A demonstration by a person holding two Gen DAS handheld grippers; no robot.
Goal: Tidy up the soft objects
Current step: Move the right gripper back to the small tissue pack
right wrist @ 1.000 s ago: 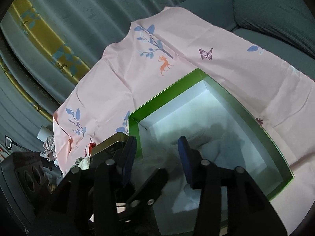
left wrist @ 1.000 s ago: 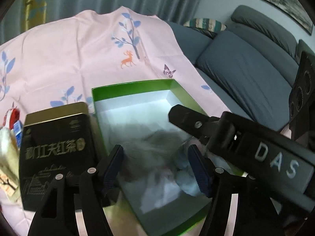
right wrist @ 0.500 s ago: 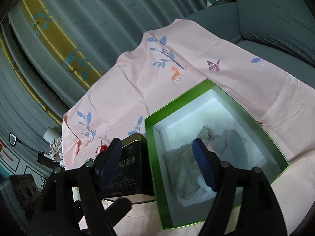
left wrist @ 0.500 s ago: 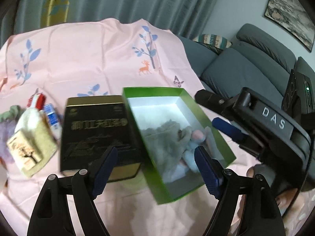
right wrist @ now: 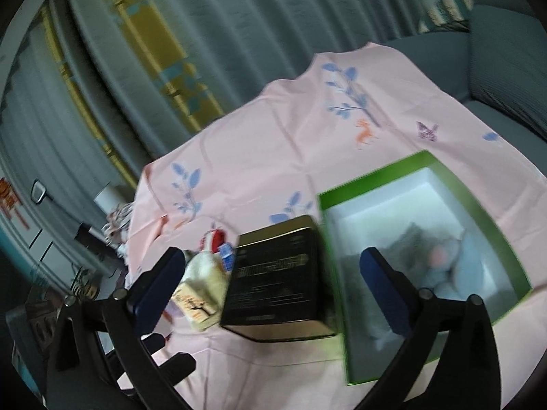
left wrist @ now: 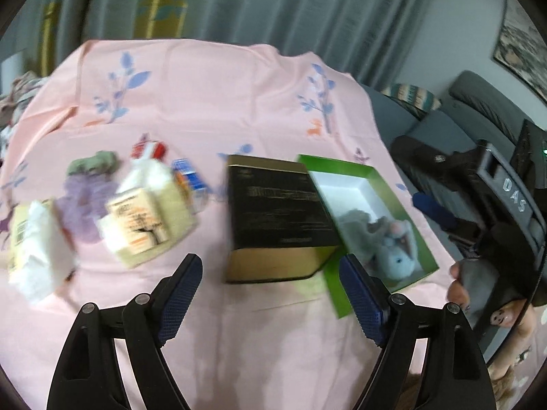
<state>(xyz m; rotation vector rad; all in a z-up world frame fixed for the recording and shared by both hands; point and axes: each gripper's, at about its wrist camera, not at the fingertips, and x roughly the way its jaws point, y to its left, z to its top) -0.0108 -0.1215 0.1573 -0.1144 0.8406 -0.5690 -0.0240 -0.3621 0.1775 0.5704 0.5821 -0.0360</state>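
On the pink printed tablecloth (left wrist: 212, 95), going left to right, lie a blurred white-and-cream packet (left wrist: 37, 256), a lilac fluffy soft item (left wrist: 83, 201) with a grey-green one (left wrist: 94, 164) just behind it, and a cream pack with a tree print (left wrist: 143, 218). Next stands a black-and-gold rectangular tin (left wrist: 278, 215), touching the left wall of a green open cardboard box with a white inside (left wrist: 362, 174). In the box lie a grey fuzzy cloth (left wrist: 359, 225) and a pale blue plush toy (left wrist: 398, 259).

The left gripper (left wrist: 270, 302) hangs above the cloth in front of the tin, jaws spread wide, holding and touching nothing. The right gripper (right wrist: 273, 288) is above the tin and box, jaws likewise wide apart and empty.
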